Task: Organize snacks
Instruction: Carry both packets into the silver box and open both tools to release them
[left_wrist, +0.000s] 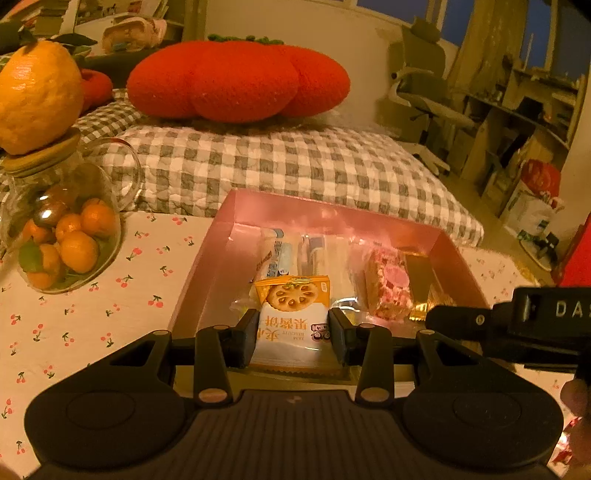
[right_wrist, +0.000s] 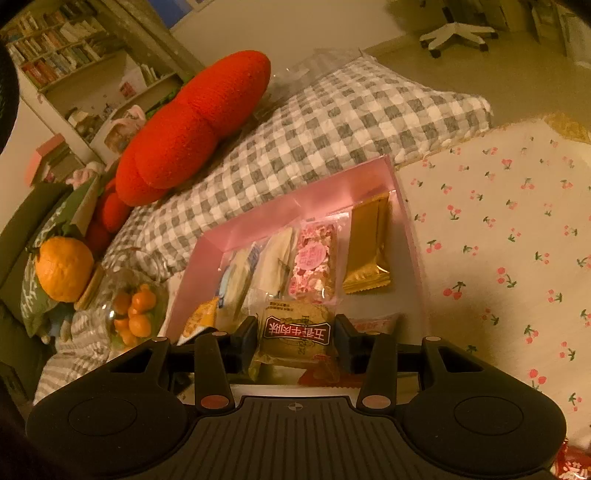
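Both wrist cameras sit close behind their grippers, looking steeply down and forward over the table's near edge into the pink box (left_wrist: 207, 258) (right_wrist: 192, 266), the right view rolled sideways, sharing the red cushion (left_wrist: 236, 81) (right_wrist: 192, 129) beyond.

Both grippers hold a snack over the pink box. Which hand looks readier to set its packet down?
Probably the right gripper: its brown packet hangs over bare floor in the pink box; the left gripper's orange biscuit packet hangs over other snacks.

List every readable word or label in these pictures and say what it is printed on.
"JAM BISCUIT", upside down, on the orange biscuit packet held in the left gripper.
"DAS", cut off at the frame edge, on the right gripper.
Chinese print on both held packets, the pink snack bar and the book spines: too blurred to read.
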